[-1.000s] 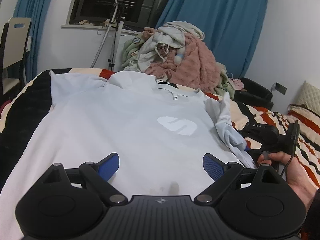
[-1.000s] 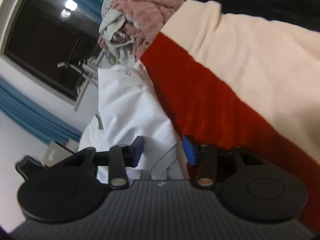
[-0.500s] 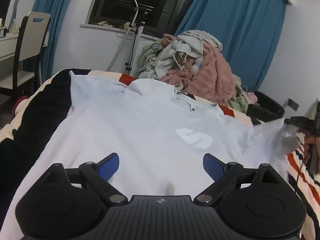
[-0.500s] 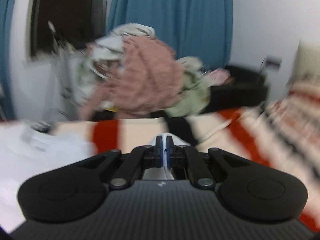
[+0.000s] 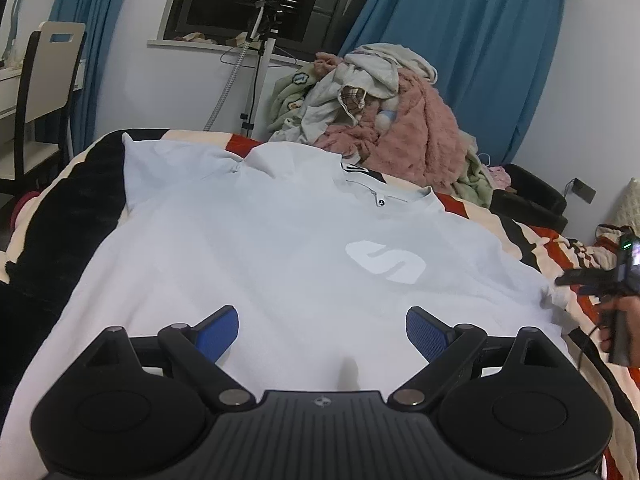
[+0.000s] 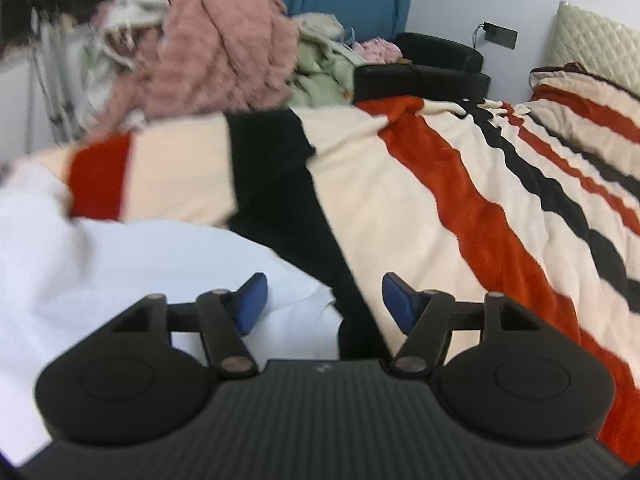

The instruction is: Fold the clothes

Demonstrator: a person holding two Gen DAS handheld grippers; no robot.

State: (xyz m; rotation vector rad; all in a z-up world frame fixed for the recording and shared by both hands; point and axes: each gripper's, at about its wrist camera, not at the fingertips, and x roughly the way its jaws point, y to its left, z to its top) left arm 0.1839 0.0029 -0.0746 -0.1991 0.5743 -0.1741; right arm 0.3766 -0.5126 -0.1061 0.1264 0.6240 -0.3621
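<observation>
The pale blue T-shirt (image 5: 280,264) is lying flat, front up, on the striped fleece bed cover (image 6: 460,200), so spreading looks finished and folding a sleeve inward is coming next. The right tool (image 6: 322,300) is opening with nothing between its pads, the soft sleeve edge lying below at nine o'clock, while the left tool (image 5: 322,330) is hovering wide open and empty over the hem.
</observation>
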